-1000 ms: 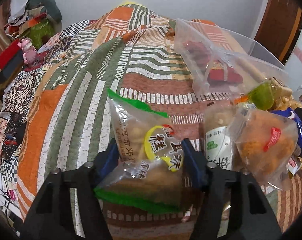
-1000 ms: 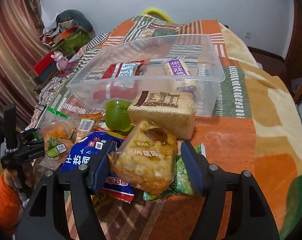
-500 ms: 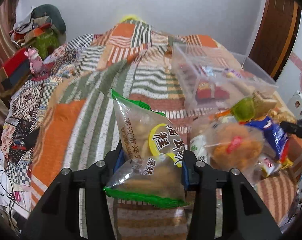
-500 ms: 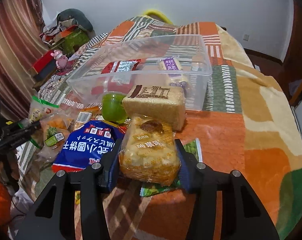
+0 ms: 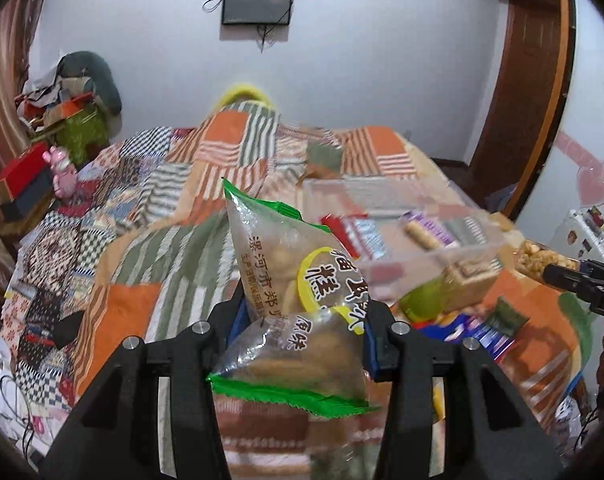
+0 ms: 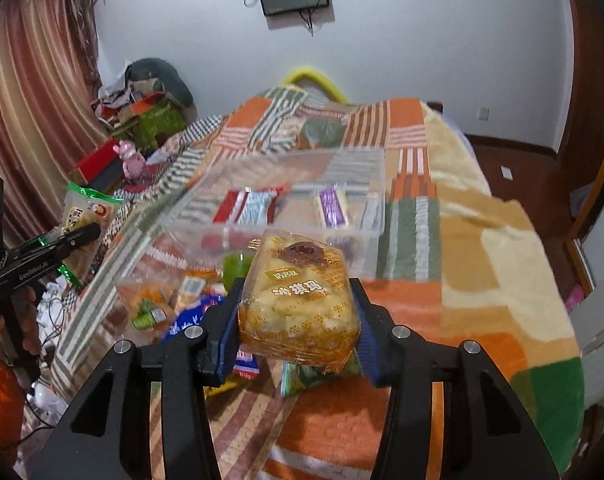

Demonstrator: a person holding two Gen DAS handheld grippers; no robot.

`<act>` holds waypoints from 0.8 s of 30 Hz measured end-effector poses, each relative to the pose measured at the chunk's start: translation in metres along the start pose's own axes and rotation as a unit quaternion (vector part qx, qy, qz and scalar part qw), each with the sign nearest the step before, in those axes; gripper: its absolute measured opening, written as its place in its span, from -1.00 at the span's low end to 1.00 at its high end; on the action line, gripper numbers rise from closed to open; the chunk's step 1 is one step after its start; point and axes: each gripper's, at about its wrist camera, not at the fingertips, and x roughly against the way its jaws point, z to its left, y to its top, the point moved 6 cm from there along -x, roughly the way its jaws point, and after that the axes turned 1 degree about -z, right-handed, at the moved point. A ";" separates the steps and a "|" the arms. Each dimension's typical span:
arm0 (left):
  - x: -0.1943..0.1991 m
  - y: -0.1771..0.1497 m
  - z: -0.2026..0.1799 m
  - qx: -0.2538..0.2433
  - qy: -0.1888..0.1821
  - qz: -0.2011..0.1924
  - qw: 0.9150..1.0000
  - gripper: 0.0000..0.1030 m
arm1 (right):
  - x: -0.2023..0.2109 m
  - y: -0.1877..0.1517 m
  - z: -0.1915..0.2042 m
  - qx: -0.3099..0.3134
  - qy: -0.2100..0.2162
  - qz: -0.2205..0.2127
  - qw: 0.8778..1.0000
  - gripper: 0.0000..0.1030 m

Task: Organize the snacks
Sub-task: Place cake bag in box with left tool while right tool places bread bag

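Observation:
My left gripper [image 5: 303,334] is shut on a clear snack bag with green edges [image 5: 290,280] and holds it above the bed. My right gripper [image 6: 298,320] is shut on a yellow pastry packet [image 6: 298,300], lifted above the snack pile. A clear plastic bin [image 6: 294,196] with a red-and-white packet [image 6: 248,206] and a purple packet [image 6: 331,208] stands on the patchwork blanket [image 6: 461,240] beyond both grippers. The bin also shows in the left wrist view [image 5: 401,224]. The right gripper with its packet shows at the right edge there [image 5: 557,270].
Loose snacks lie in front of the bin: a green jelly cup [image 6: 238,264], a blue bag [image 6: 190,320], an orange packet [image 6: 148,304], a green packet [image 6: 302,376]. A boxed cake [image 5: 467,280] lies near the bin. Clutter and a pink toy [image 5: 62,168] sit left of the bed.
Both grippers closed on their packets and lifted them off the blanket. The views rose and now look over the bin from higher up.

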 end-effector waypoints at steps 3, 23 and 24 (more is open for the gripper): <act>-0.002 0.013 -0.013 -0.003 -0.011 -0.012 1.000 -0.11 | -0.003 0.012 0.000 0.002 -0.001 -0.013 1.000 -0.13; -0.086 0.065 -0.068 -0.028 -0.032 0.010 0.999 -0.11 | -0.075 0.060 0.004 0.020 -0.004 -0.013 1.000 -0.13; -0.091 0.065 -0.069 -0.029 -0.032 0.016 0.999 -0.11 | -0.080 0.060 0.004 0.020 -0.005 -0.008 1.000 -0.13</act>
